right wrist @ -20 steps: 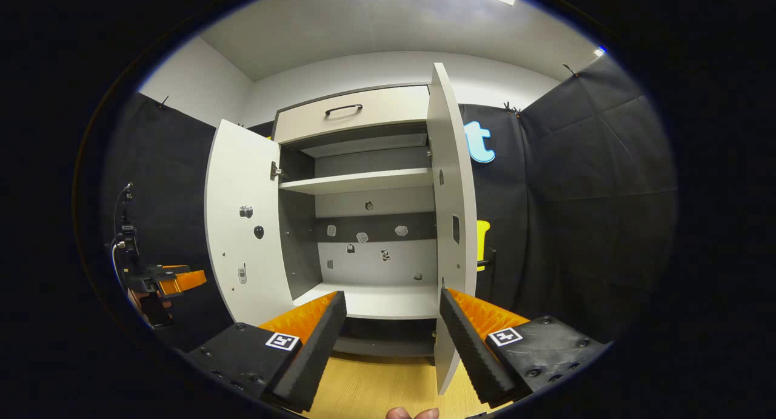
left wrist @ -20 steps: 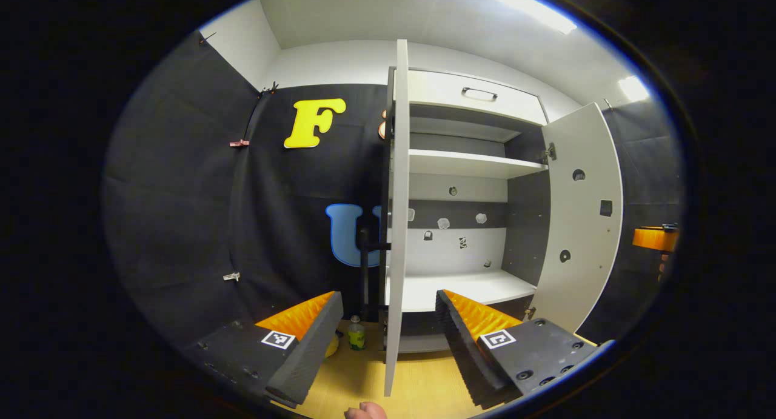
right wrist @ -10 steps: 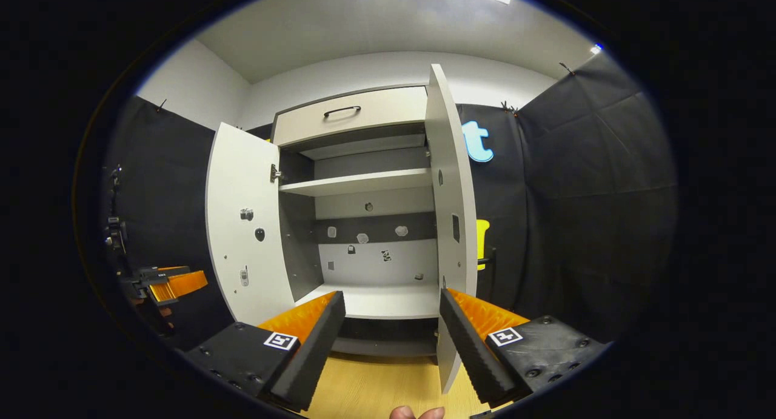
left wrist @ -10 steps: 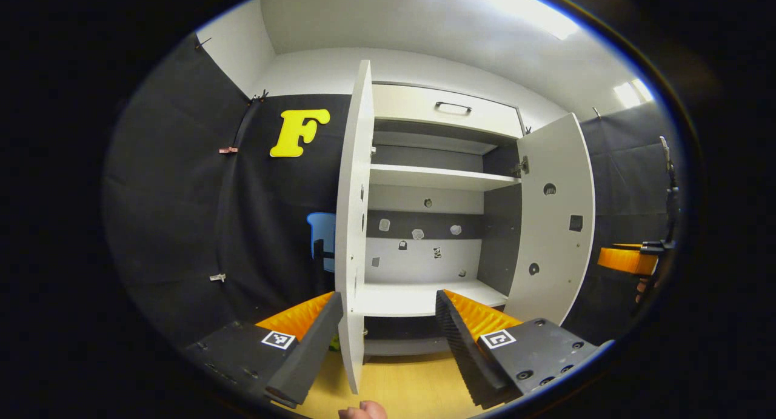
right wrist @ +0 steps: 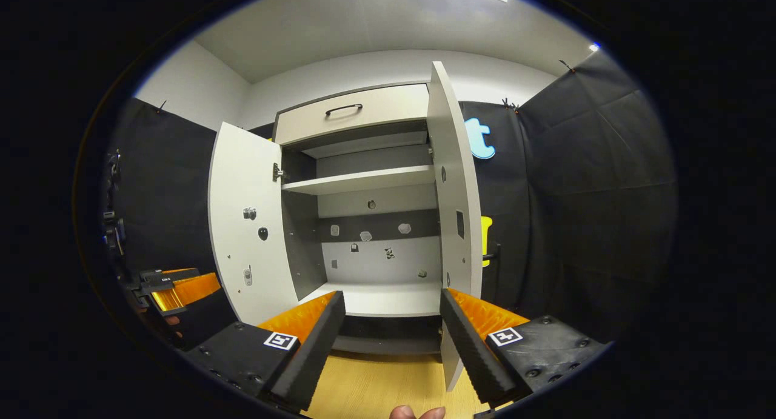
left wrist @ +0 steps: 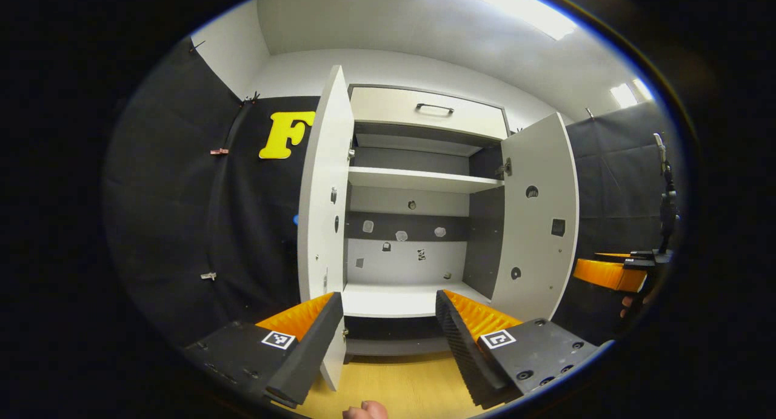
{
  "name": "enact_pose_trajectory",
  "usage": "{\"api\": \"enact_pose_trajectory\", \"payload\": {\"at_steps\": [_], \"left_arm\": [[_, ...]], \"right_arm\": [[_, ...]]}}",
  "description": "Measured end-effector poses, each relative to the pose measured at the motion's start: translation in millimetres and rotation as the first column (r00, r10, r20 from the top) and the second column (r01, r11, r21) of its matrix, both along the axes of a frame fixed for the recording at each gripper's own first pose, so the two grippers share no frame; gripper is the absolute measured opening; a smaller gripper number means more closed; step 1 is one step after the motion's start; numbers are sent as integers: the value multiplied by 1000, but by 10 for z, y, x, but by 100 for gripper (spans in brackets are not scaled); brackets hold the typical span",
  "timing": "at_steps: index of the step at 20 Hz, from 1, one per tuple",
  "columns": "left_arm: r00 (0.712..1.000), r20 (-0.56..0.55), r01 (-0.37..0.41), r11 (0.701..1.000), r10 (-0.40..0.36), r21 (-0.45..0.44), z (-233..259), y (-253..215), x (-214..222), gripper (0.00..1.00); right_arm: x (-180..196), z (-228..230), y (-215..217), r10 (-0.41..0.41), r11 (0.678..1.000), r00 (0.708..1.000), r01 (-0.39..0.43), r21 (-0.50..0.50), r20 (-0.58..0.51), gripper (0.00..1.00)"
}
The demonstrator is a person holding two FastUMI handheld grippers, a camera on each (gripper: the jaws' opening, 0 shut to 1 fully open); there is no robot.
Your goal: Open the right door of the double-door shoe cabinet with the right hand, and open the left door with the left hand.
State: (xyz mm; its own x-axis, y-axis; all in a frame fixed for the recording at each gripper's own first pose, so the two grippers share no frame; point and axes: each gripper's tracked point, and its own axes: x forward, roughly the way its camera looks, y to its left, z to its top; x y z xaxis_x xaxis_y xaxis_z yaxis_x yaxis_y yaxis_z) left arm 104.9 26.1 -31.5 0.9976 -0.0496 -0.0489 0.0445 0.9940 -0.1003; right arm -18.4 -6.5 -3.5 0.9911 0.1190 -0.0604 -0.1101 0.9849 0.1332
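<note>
The white double-door shoe cabinet (left wrist: 418,179) stands in front of me with both doors swung outward. In the left gripper view the left door (left wrist: 321,225) shows its inner face just beyond my left gripper (left wrist: 388,294), which is open and holds nothing. The right door (left wrist: 536,219) stands wide, and my right gripper (left wrist: 609,273) shows past it at the far right. In the right gripper view the right door (right wrist: 458,213) rises just above my open, empty right gripper (right wrist: 391,293). The left door (right wrist: 248,225) is at the left, with my left gripper (right wrist: 182,285) beside it.
A shut drawer with a dark handle (left wrist: 434,108) tops the cabinet. Inside are a white shelf (right wrist: 361,181), a white bottom board (right wrist: 376,301) and small items on the back wall. Light wooden floor (left wrist: 400,388) lies below. Black cloth walls close both sides.
In the left gripper view the left door went from edge-on between the fingers to left of them, inner face showing; the cabinet now sits centred. The right gripper view has barely shifted.
</note>
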Motion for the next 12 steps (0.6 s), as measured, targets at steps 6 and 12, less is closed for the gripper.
{"api": "enact_pose_trajectory", "payload": {"at_steps": [6,12], "left_arm": [[1000,2,-5,1000,5,-6,9,-41,6,95],[1000,3,-5,1000,5,-2,7,-44,15,95]], "right_arm": [[11,-8,-56,-7,1000,1000,7,-7,1,98],[45,-9,-77,-12,1000,1000,12,-2,1,98]]}}
